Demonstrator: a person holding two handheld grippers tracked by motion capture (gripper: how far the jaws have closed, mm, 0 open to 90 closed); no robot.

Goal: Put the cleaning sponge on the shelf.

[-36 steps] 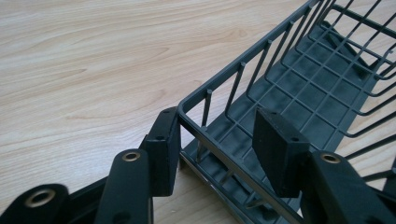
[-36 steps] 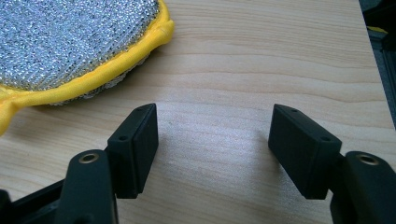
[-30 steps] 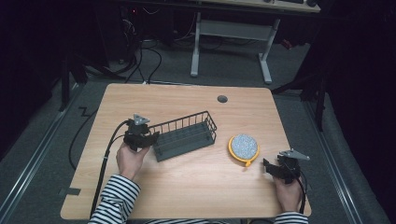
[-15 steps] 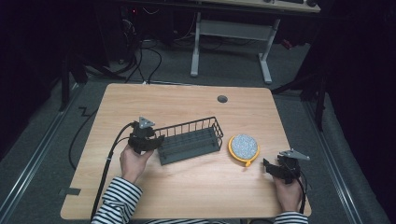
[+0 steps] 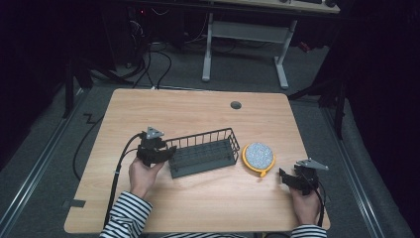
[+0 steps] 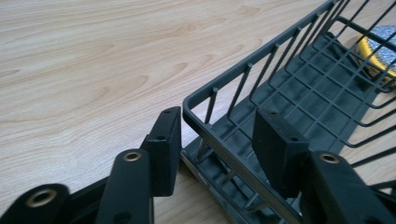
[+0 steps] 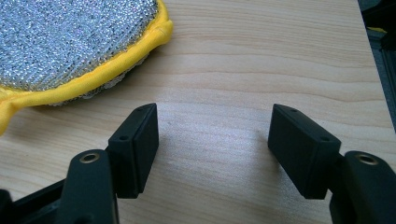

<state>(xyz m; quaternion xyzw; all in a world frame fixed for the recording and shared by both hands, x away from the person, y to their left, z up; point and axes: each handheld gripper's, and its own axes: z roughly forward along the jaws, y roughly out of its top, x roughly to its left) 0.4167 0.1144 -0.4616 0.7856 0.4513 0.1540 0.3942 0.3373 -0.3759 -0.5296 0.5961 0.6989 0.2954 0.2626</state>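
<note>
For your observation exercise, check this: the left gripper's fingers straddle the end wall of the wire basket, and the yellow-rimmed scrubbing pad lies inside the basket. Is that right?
Not quite. The left gripper does straddle the end wall of the wire basket, but the scrubbing pad lies on the table beside the basket's far end, not inside it. The high view shows this.

No readable text, label, brand, number or sign appears on anything here.

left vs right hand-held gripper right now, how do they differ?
The left hand-held gripper straddles the wire basket's end wall, one jaw outside, one inside; the right hand-held gripper has bare table between its jaws, beside the yellow-rimmed scrub pad. Both are open.
</note>
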